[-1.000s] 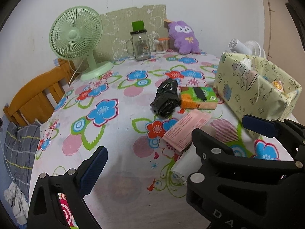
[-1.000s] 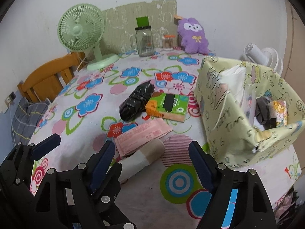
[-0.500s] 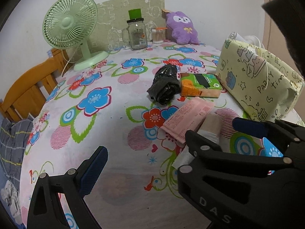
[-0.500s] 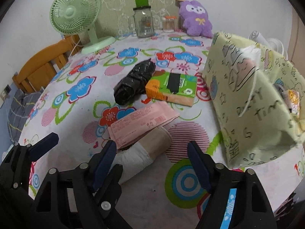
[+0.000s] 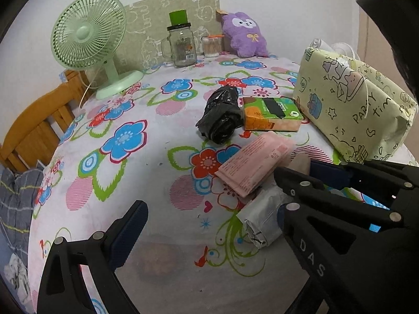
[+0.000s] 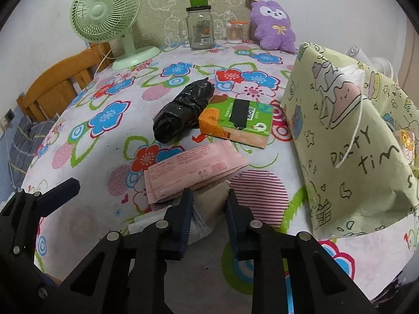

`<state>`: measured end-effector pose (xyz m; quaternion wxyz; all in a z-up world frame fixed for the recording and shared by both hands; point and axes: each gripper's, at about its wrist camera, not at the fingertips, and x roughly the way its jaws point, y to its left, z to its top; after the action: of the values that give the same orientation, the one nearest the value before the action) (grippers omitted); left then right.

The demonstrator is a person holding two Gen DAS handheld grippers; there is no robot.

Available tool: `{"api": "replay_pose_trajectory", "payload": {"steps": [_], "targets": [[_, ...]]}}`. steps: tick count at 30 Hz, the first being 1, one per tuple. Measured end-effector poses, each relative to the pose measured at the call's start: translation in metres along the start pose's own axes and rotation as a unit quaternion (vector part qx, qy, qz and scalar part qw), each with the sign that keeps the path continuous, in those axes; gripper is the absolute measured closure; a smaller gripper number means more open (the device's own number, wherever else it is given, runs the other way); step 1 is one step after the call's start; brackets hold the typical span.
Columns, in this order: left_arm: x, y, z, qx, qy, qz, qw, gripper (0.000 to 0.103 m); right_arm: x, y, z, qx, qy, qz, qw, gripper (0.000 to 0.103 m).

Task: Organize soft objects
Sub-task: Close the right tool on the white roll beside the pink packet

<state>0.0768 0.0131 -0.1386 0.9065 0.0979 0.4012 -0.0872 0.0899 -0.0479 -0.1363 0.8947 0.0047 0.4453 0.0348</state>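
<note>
A beige and white soft roll (image 6: 209, 204) lies on the flowered tablecloth; its white end shows in the left wrist view (image 5: 262, 217). My right gripper (image 6: 208, 204) has closed on the roll, one finger on each side. A pink flat pack (image 6: 191, 170) lies just beyond it, partly over the roll. A black plastic bundle (image 6: 180, 112) and a green and orange tissue pack (image 6: 235, 123) lie farther back. My left gripper (image 5: 209, 209) is open and empty, low over the table to the left of the roll.
A yellow-green patterned bag (image 6: 348, 141) stands open at the right. A green fan (image 6: 104, 18), a glass jar (image 6: 200, 31), a cotton-swab cup (image 6: 234, 32) and a purple plush (image 6: 272, 26) stand at the back. A wooden chair (image 6: 57, 83) is at the left edge.
My right gripper has moved forward and down and its fingers have closed from wide open onto the roll. My left gripper has moved slightly closer to the table and stays open.
</note>
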Motion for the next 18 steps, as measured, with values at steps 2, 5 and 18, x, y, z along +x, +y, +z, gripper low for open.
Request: {"api": "replay_pose_trajectory", "payload": {"steps": [2,5,18], "targets": [[0.0,-0.002,0.002,0.004,-0.003,0.001,1.0,0.002,-0.002,-0.003,0.001,0.001,-0.003,-0.002,1.0,0.078],[0.0,-0.004,0.007,0.012,-0.006,-0.003,0.9999,0.002,-0.006,-0.006,0.002,0.001,-0.01,-0.007,1.0,0.078],[0.005,-0.007,0.022,0.09,-0.001,-0.019,0.9958,0.004,-0.007,-0.011,0.009,-0.007,-0.013,-0.018,1.0,0.078]]}}
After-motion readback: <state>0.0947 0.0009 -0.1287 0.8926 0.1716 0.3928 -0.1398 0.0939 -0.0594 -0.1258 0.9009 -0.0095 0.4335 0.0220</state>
